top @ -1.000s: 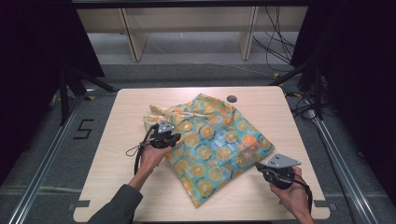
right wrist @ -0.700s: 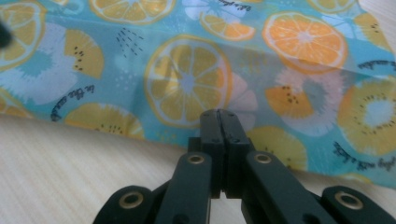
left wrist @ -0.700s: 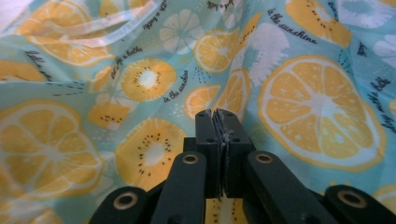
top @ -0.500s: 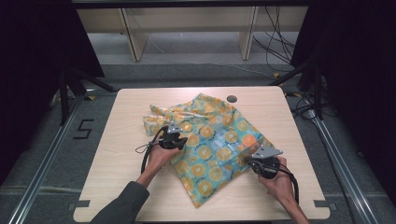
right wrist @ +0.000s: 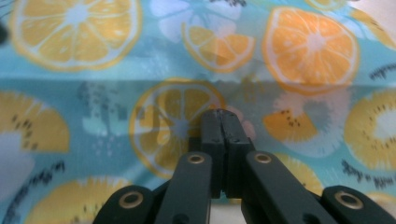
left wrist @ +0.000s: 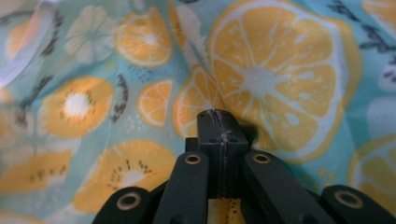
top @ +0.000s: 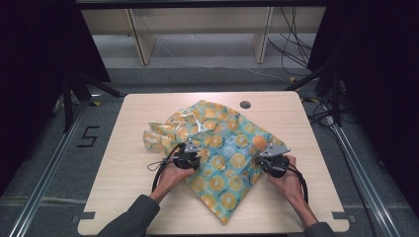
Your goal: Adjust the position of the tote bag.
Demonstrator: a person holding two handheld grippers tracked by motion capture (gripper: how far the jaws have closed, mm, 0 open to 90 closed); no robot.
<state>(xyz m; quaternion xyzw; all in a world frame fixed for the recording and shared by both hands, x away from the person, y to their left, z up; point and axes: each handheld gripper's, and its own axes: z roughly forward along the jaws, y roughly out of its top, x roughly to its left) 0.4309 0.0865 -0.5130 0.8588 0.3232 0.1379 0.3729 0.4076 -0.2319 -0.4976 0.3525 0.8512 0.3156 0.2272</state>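
- Where the pale wooden table (top: 123, 148) sits in the high view, a teal cloth (top: 227, 148) printed with orange and lemon slices lies spread across its middle, one corner reaching toward the near edge.
- At the cloth's far left a bunched, crumpled part (top: 163, 133) is heaped up, with folds lying over one another.
- The left tool (top: 191, 157) rests on the cloth's left edge, held by the person's left hand (top: 170, 177); a black cable (top: 159, 168) loops from it onto the bare table.
- In the left gripper view the left tool (left wrist: 219, 122) has its jaws pressed together, with the cloth (left wrist: 280, 70) puckering around the tips; fabric appears pinched between them.
- The right tool (top: 267, 159) sits at the cloth's right edge, held by the right hand (top: 289, 181), a grey plate (top: 272, 150) on top of it.
- In the right gripper view the right tool (right wrist: 222, 122) also has its jaws closed flat against each other, and a folded layer of cloth (right wrist: 93, 60) lies across just beyond the tips; the fabric seems gripped at its edge.
- A small dark round hole (top: 245, 104) marks the table just beyond the cloth's far corner.
- Beyond the table stand pale wooden shelf legs (top: 143, 44), and loose cables (top: 291, 49) trail on the grey floor at the far right.
- A black "5" (top: 89, 137) is marked on the floor left of the table, beside a metal rail (top: 49, 168).
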